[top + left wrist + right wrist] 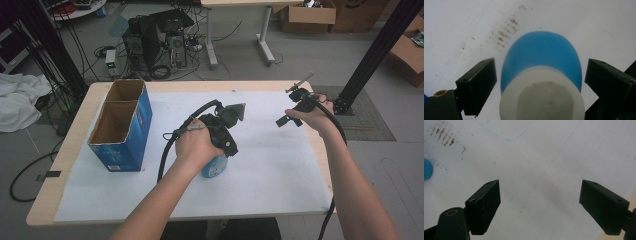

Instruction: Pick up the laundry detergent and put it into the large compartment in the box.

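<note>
Up close, the left gripper (pixel 540 82) has its jaws apart around a blue bottle (pixel 544 62) with a white cap; the right gripper (pixel 540 205) gapes over white paper (pixel 549 152).

Blue plastic bottle with white cap (pixel 541 82), blue cardboard box with brown inside (pixel 121 125), white sheet with brown specks (pixel 544 157), black jaws

Worktop (pixel 65 150): one. White sheet (pixel 280 170) covering it: one. Blue cardboard box (pixel 122 125), open-topped, two compartments: one. Blue bottle (pixel 544 57) with white cap: one. Handheld grippers: two, left gripper (pixel 540 82) and right gripper (pixel 540 202), two black jaws each. Cardboard cartons on floor: several.
</note>
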Tool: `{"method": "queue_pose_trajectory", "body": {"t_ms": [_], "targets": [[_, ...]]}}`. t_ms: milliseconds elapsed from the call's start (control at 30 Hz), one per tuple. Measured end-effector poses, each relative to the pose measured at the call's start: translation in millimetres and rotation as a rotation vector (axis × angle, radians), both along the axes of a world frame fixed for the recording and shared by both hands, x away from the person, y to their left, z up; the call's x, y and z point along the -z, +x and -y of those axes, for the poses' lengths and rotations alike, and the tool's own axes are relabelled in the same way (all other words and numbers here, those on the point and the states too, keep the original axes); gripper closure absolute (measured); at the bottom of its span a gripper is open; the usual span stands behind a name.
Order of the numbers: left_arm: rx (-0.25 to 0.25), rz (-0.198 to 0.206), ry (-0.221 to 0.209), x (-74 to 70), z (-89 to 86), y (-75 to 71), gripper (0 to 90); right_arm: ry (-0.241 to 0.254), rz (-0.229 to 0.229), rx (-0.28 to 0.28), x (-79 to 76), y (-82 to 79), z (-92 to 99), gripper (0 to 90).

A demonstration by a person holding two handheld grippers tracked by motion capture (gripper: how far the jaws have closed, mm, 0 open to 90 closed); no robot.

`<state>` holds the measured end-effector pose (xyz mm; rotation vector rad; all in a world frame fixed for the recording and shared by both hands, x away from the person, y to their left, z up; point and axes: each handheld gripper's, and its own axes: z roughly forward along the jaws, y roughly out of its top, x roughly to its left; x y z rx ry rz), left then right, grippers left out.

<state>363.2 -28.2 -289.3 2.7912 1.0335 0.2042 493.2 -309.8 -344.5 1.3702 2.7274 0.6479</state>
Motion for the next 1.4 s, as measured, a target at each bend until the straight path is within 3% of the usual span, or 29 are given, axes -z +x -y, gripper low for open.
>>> {"method": "queue_pose_trajectory", "body": {"t_ms": [733, 1100, 1400], "targets": [[-0.017, -0.019, 0.031, 4.8, -1.5, 5.9, 27.0, 0.002, -0.003, -0.002, 0.8, 0.0, 0.0, 17.4], [-0.006, -0.046, 0.016, 2.9, 0.4, 7.4, 36.6, 0.004, -0.008, 0.000, 2.7, 0.2, 0.2, 17.4], [-0.002, -0.065, 0.024, 1.8, 0.3, 8.5, 37.2, 0.009, -0.011, 0.005, 2.9, -0.7, 2.3, 17.5]]}}
